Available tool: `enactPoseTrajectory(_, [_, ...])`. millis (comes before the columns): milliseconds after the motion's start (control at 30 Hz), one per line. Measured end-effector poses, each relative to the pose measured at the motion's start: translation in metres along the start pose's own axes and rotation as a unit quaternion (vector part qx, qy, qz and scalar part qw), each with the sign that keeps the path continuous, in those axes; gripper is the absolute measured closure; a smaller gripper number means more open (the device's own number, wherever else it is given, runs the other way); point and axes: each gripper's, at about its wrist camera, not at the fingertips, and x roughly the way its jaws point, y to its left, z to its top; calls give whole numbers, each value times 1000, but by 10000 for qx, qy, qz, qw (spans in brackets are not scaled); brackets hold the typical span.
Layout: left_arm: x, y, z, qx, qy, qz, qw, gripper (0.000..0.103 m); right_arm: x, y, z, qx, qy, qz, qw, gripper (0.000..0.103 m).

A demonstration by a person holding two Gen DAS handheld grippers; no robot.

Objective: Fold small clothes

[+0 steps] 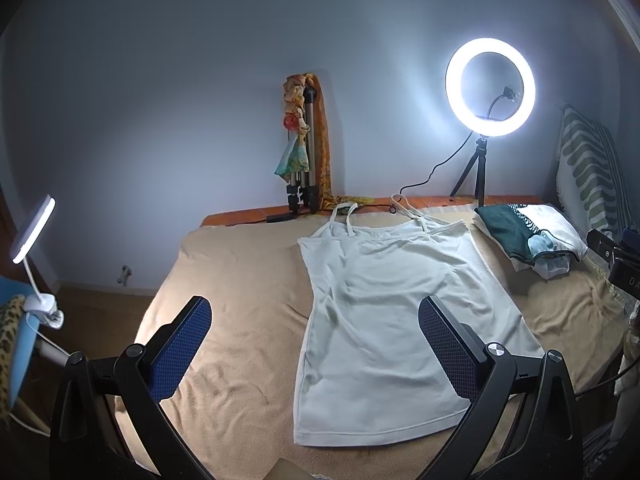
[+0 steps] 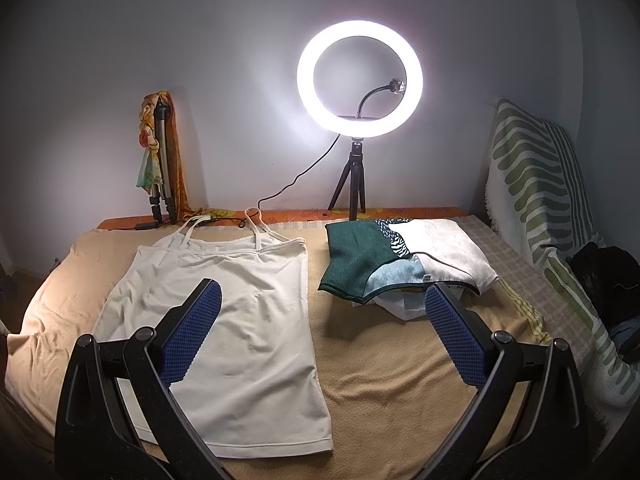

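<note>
Camisole: the white camisole [image 1: 384, 312] lies spread flat on the bed [image 1: 240, 280], straps toward the wall, hem nearest the cameras — unfolded, mildly wrinkled.
Left hand-held gripper [image 1: 316, 344]: wide open, empty, above the camisole's lower left part.
Right hand-held gripper [image 2: 324, 336]: wide open, empty, over the camisole's right edge and the bare blanket beside it.
Folded pile [image 2: 404, 260]: just right of the camisole, apart from it.
Risks: thin fabric may bunch, or a pinch may catch the blanket too — giving a crooked fold; loose straps, near the ring light [image 2: 360, 80] cable, could snag.
Hidden: both grippers cover parts of the camisole; the right bed edge is dim and cluttered.
</note>
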Motion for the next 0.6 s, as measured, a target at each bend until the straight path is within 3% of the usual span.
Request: enactPoseTrajectory(600, [-1,1,-1,-4,-34,20,10000,0,1,0,-1,9,16,2,10000,0])
